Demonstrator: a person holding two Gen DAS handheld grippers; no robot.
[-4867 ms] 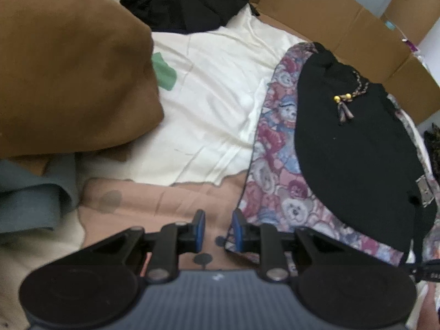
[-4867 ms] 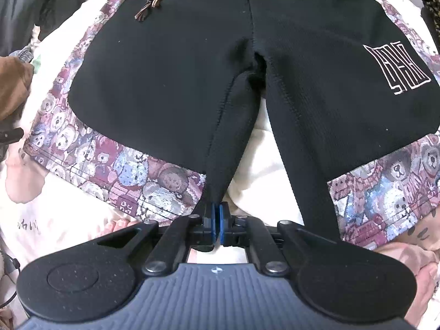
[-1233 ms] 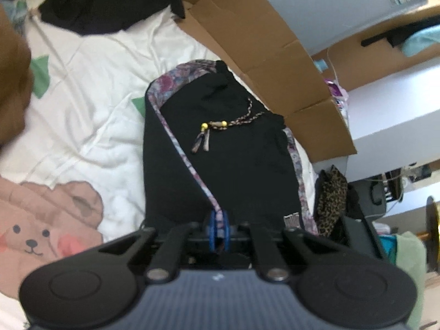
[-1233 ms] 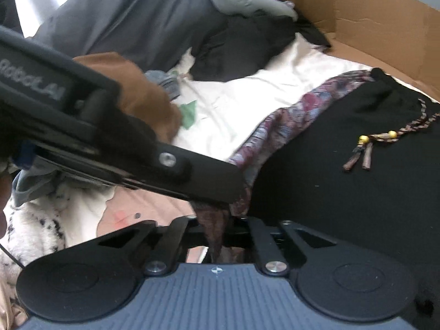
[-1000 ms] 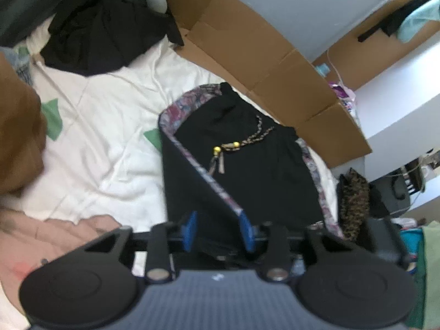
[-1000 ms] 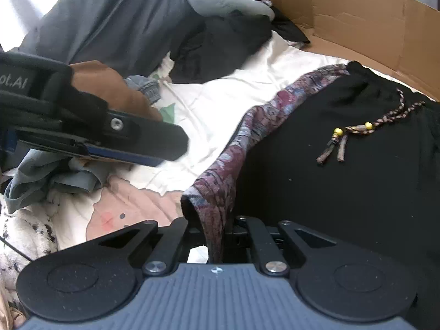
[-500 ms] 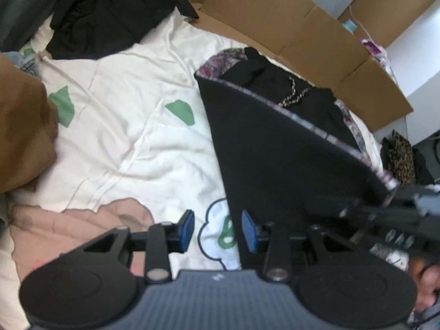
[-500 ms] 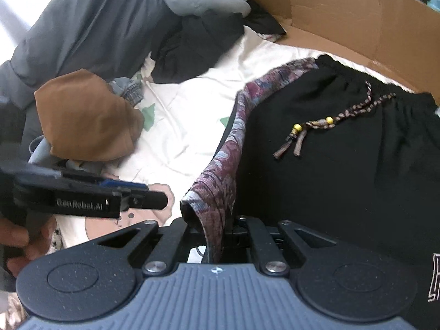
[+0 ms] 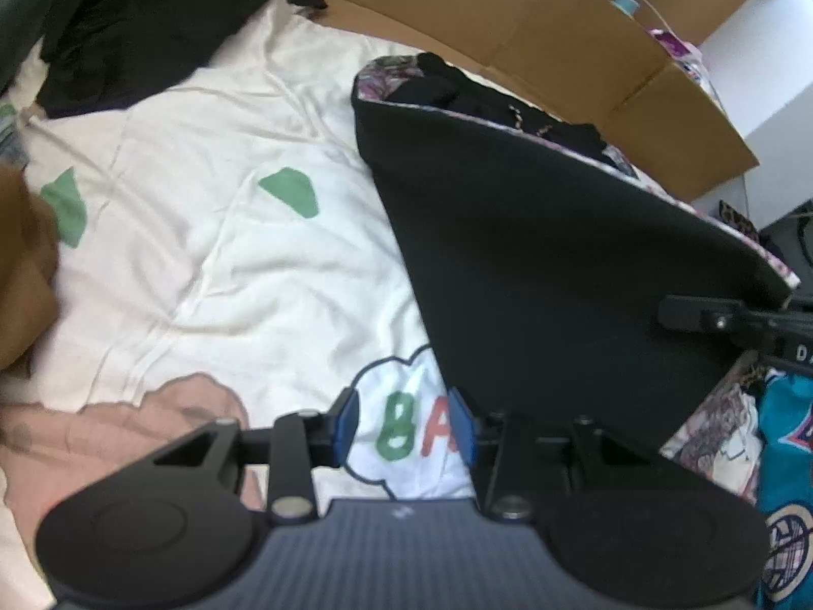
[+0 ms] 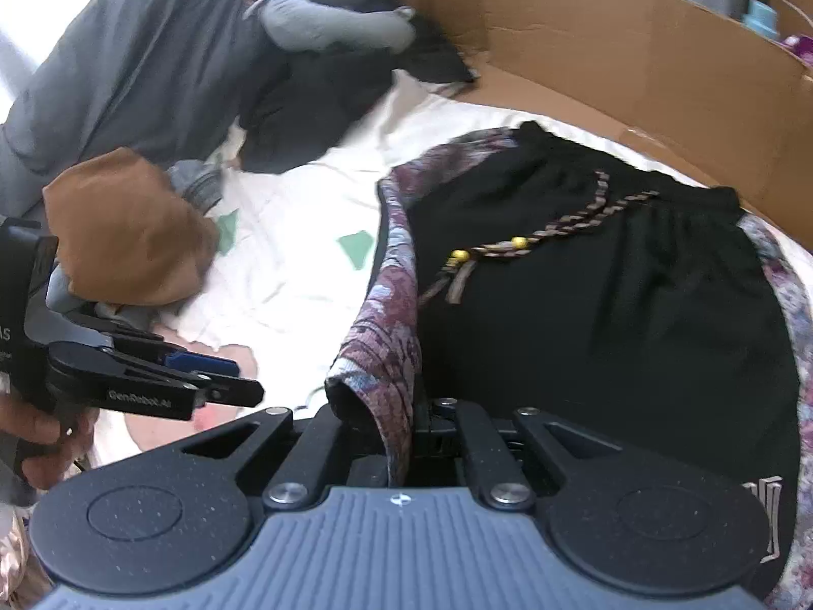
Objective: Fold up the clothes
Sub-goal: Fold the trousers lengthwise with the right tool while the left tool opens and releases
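Two tools worked over one pair of black shorts (image 10: 584, 305) with patterned purple side panels, a braided drawstring (image 10: 533, 239) with yellow beads, and a white logo near one leg hem. The shorts lay on the bed ahead of the right tool (image 10: 406, 432), which was clamped on a patterned hem corner and held it raised, so one leg was lifted and folding over the rest. In the left wrist view that lifted leg showed as a broad black sheet (image 9: 533, 254) ahead and to the right of the left tool (image 9: 404, 424), whose blue-padded fingers stood apart with nothing between them, above the printed bedsheet (image 9: 203, 203).

Cardboard walls (image 10: 635, 66) ran along the far side of the bed, beyond the shorts. Left of the right tool lay a brown garment (image 10: 127, 244); farther off were a dark grey heap (image 10: 127, 61) and a black garment (image 10: 315, 117). A teal garment (image 9: 785, 457) sat at the left tool's right.
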